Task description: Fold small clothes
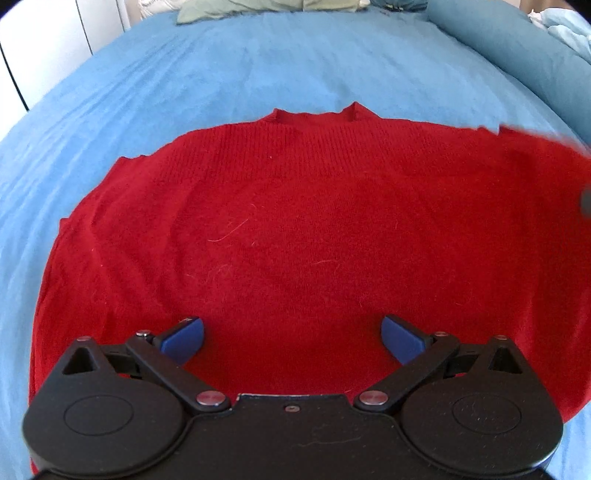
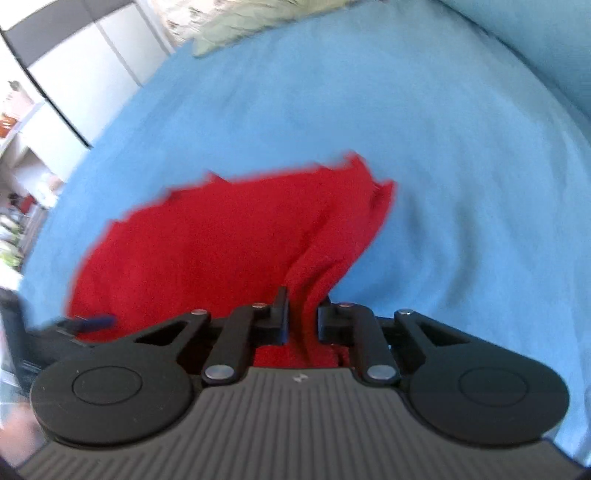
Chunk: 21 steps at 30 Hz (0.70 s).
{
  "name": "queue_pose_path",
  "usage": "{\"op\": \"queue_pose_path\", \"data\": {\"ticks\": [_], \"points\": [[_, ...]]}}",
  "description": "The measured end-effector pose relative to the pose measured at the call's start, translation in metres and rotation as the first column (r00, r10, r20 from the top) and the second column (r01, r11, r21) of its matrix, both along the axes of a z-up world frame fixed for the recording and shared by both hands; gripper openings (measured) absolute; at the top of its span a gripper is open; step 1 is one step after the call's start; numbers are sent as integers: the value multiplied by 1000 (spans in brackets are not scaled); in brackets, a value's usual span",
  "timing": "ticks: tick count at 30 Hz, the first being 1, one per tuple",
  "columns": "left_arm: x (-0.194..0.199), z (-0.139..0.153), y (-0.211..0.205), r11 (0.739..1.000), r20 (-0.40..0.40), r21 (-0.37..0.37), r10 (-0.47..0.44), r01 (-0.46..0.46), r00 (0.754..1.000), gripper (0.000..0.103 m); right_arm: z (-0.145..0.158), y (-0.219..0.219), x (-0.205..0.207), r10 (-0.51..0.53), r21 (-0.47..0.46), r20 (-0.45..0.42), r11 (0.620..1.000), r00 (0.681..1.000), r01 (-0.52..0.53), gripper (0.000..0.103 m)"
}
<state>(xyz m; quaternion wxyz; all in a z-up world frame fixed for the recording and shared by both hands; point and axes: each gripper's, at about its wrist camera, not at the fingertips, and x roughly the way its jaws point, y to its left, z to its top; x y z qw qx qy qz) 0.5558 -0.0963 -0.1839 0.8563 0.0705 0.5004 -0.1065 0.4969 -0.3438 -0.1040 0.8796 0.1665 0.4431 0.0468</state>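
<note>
A red knit sweater (image 1: 314, 229) lies spread on the blue bed sheet (image 1: 221, 66), neck edge away from me. My left gripper (image 1: 291, 336) is open, its blue pads wide apart just above the sweater's near hem, holding nothing. My right gripper (image 2: 303, 314) is shut on a bunched fold of the red sweater (image 2: 221, 240), which rises from the bed into the jaws. The right side of the sweater (image 2: 365, 195) is pulled up and creased. The left gripper shows blurred at the left edge of the right wrist view (image 2: 88, 321).
Green-grey pillows (image 1: 266, 9) lie at the head of the bed. A rolled blue duvet (image 1: 517, 48) runs along the right. White wardrobe doors (image 2: 74, 74) stand to the left beyond the bed edge. Bare blue sheet (image 2: 461, 184) lies right of the sweater.
</note>
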Motion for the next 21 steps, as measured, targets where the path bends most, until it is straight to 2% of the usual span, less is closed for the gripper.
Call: {"op": "queue_pose_path", "data": {"ticks": [2, 4, 7, 9, 12, 15, 17, 19, 21], "points": [[0, 11, 11, 1000, -14, -20, -3, 2, 1000, 102, 34, 29, 11, 41, 25, 38, 999, 998, -42, 28], [-7, 26, 31, 1000, 26, -20, 8, -7, 1000, 101, 62, 69, 26, 115, 35, 73, 992, 991, -118, 28], [-22, 39, 73, 999, 70, 19, 31, -33, 997, 101, 78, 150, 50, 256, 29, 78, 966, 964, -259, 28], [-30, 37, 102, 998, 68, 47, 45, -48, 997, 101, 68, 210, 62, 343, -21, 57, 939, 938, -343, 28], [-47, 21, 145, 995, 54, 82, 55, -59, 997, 101, 18, 290, 74, 431, -66, -35, 899, 902, -433, 28], [-63, 9, 175, 994, 45, 85, 61, -64, 997, 101, -21, 326, 70, 441, -127, -94, 884, 893, -450, 30], [-71, 10, 190, 996, 45, 40, 75, -77, 996, 101, -22, 333, 65, 443, -157, -75, 880, 894, -449, 36], [-74, 15, 195, 996, 43, 21, 88, -89, 995, 101, -13, 331, 63, 461, -159, -58, 872, 886, -464, 66], [-75, 25, 198, 996, 54, 11, 92, -93, 994, 101, 6, 323, 58, 469, -142, -19, 873, 883, -467, 75]]}}
